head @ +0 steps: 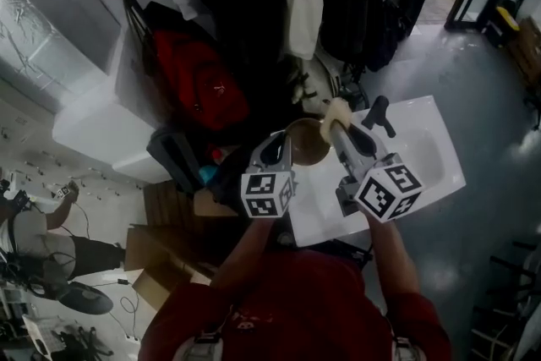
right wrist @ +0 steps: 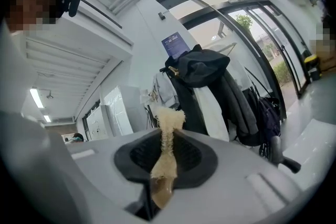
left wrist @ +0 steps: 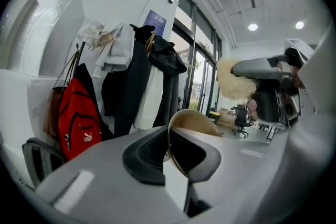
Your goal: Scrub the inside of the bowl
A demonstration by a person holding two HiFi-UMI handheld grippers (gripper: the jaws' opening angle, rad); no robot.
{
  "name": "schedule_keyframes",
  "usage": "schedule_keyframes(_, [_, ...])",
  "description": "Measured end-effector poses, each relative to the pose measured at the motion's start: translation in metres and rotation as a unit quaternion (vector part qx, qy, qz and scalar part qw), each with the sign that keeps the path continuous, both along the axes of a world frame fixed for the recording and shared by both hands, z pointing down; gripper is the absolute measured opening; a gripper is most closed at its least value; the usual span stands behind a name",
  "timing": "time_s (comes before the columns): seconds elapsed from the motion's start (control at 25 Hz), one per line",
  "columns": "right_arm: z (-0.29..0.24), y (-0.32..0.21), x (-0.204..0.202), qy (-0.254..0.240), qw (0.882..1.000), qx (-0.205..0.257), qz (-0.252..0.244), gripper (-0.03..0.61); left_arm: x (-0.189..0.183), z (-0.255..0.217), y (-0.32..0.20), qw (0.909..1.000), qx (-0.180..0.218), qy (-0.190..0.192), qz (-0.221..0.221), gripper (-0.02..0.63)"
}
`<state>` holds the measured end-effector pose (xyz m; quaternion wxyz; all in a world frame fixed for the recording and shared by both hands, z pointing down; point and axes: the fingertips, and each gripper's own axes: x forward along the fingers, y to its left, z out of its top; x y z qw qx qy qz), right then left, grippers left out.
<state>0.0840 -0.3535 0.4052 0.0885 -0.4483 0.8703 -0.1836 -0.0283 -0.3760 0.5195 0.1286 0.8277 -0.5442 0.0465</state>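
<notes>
Bowl pinched by its rim, scrubber poised at its mouth

The left gripper (head: 286, 146) is clamped on the rim of the tan bowl (head: 308, 139). One pad sits inside the wall and one outside, so the hollow is uncovered and turned toward the other tool. In the left gripper view the rim runs edge-on between the pads. That is a thin hold, likely fine for steadying the bowl but liable to twist if it is pushed hard from the side.

The right gripper (head: 340, 131) is closed tight on a pale fibrous scrubber (head: 336, 109). The tuft sticks out past the jaw tips, and I judge this lets the fibres, not the plastic, meet the bowl. The tuft hovers just beside the bowl's upper edge; whether it touches, I cannot tell.

Both tools are raised over the near corner of the white sink (head: 435, 173), probably so drips fall into the basin. The black tap (head: 378, 114) stands close on the right-hand side, so a wide outward sweep there could clip it. Hanging coats (head: 325, 8) and a red backpack (head: 199, 84) crowd the far side. The clearest room for scrubbing strokes is short turns within the bowl itself
</notes>
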Motion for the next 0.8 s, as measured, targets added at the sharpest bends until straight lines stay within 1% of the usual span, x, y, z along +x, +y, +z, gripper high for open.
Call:
schedule_keyframes(0.16, [0.013,-0.002,0.003,0.019,1.0,0.004,0.016,0.049,-0.003,0.047,0.011,0.9982,-0.059,-0.007,-0.006,0.023])
schedule_keyframes(0.36, [0.033,-0.001,0.0,0.052,0.998,0.006,0.022,0.049,-0.007,0.101,0.026,0.9912,-0.132,0.0,-0.016,0.023])
schedule_keyframes(0.52, [0.043,0.0,0.0,0.056,0.998,-0.001,0.025,0.049,-0.011,0.132,0.036,0.9846,-0.173,0.009,-0.026,0.023])
schedule_keyframes(0.64, [0.05,0.003,-0.001,0.058,0.998,-0.007,0.025,0.049,-0.014,0.156,0.045,0.977,-0.209,0.022,-0.036,0.023])
schedule_keyframes(0.8, [0.057,0.005,0.0,0.062,0.998,-0.015,0.027,0.049,-0.016,0.183,0.054,0.9694,-0.242,0.02,-0.04,0.023])
